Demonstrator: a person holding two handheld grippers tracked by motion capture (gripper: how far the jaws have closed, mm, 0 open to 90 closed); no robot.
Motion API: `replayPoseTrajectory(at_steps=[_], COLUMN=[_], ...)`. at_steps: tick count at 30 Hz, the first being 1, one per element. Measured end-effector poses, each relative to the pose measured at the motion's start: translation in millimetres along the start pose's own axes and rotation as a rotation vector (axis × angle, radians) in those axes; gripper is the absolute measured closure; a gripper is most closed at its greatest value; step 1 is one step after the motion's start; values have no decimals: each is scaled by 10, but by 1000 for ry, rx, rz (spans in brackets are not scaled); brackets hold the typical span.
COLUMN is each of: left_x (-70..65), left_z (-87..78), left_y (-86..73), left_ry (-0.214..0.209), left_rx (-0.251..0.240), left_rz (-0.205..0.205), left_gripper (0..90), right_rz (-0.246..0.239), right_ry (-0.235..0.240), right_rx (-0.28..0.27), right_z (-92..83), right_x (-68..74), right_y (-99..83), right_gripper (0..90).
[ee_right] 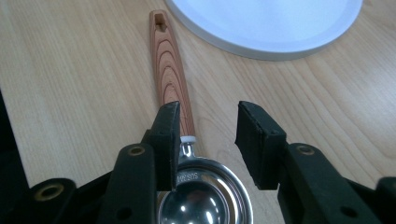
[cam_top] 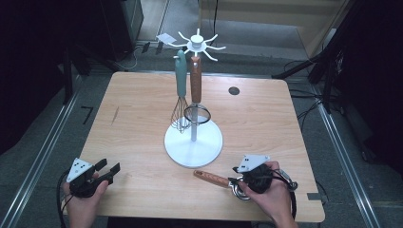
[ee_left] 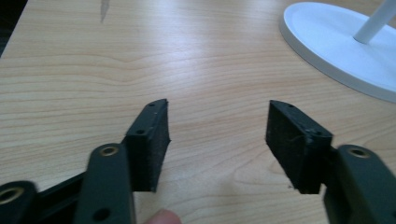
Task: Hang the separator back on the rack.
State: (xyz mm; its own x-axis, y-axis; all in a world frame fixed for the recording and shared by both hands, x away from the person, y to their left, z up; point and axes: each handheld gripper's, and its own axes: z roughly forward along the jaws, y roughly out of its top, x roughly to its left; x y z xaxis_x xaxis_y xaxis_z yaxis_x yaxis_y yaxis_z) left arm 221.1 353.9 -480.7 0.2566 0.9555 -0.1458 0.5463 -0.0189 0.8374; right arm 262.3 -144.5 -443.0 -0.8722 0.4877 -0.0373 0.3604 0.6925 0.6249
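Note:
A white hook rack (cam_top: 193,137) stands mid-table on a round base (ee_left: 336,42). A teal-handled whisk (cam_top: 181,80) and a wood-handled utensil with a wire ring (cam_top: 196,83) hang from its hooks. A steel spoon with a wooden handle (cam_top: 211,178) lies flat in front of the base, near the table's front edge. My right gripper (cam_top: 237,178) is over its neck, and the handle (ee_right: 170,79) runs out from under one pad. The jaws of my right gripper (ee_right: 208,135) stand apart and do not pinch the spoon. My left gripper (cam_top: 110,167) rests at the front left, and its jaws (ee_left: 217,135) are open over bare wood.
A dark round hole (cam_top: 234,90) sits in the tabletop at the back right. Bare wood (cam_top: 138,118) stretches to the left of the rack. Cables and stand legs (cam_top: 328,71) lie on the floor beyond the table's right and far edges.

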Motion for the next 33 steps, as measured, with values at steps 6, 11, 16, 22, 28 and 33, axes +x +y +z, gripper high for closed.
replayPoseTrajectory(at_steps=[6,11,16,22,28,33], left_x=[15,63,101,103,100,97], left_z=[3,-14,10,24,37,46], left_y=[19,26,14,13,13,14], left_ry=[34,53,41,45,46,49], left_rx=[15,14,19,23,33,33], left_rz=[-4,-13,-35,-39,-37,-36], left_gripper=[184,166,154,154,155,156], right_rz=[-49,-65,-64,-61,-45,-50], right_ry=[24,67,101,117,126,125], right_rx=[61,102,166,261,315,316], right_z=[27,95,211,350,446,467], right_x=[-6,-5,-9,10,16,29], right_y=[72,135,178,240,216,211], right_gripper=[630,630,636,624,626,683])
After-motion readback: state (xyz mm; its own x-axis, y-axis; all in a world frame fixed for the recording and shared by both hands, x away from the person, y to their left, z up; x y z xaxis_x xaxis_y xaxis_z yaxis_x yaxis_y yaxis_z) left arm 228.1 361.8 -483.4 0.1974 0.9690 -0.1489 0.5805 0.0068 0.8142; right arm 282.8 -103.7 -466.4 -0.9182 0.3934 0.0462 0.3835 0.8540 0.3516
